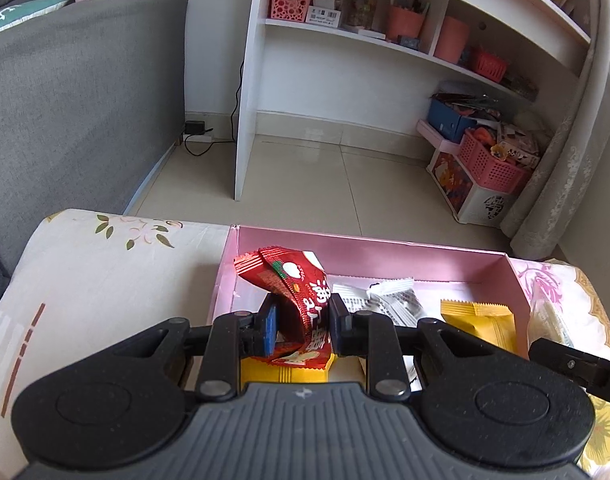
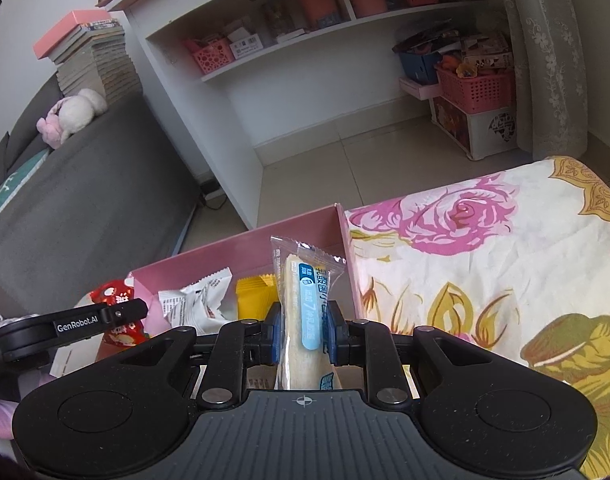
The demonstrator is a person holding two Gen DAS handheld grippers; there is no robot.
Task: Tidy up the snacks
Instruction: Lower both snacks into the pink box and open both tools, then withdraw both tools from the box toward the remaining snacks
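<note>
The left gripper point(image 1: 303, 326) is clenched on a red snack packet point(image 1: 301, 300), which stands crumpled between the blue pads and leans toward the pink box's far-left corner. Below it, at the near edge of the pink box point(image 1: 405, 252), lies a yellow packet point(image 1: 289, 372). The right gripper point(image 2: 303, 330) is clamped on a clear-wrapped pale cake bar with a blue label point(image 2: 305, 304), held upright just inside the box's right wall point(image 2: 343, 236); whether its lower end touches the box floor is hidden by the gripper body.

Farther in, the box holds white packets point(image 1: 389, 298) near the middle and another yellow packet point(image 1: 479, 326) against the right wall. The floor along the far wall looks mostly bare, with open room between the red packet and the far-right corner.

The box sits on a floral cloth point(image 2: 465, 264) that covers the table; to the right of the box the cloth runs wide and free to its far edge, and to the left a bare stretch point(image 1: 105, 280) reaches the rounded left corner.

Beyond the far edge comes open tiled floor point(image 1: 345, 184), then a grey sofa point(image 1: 85, 80) on the left, a white shelf unit point(image 1: 249, 100) ahead, and pink baskets point(image 1: 493, 164) by a curtain point(image 1: 565, 140) on the right
</note>
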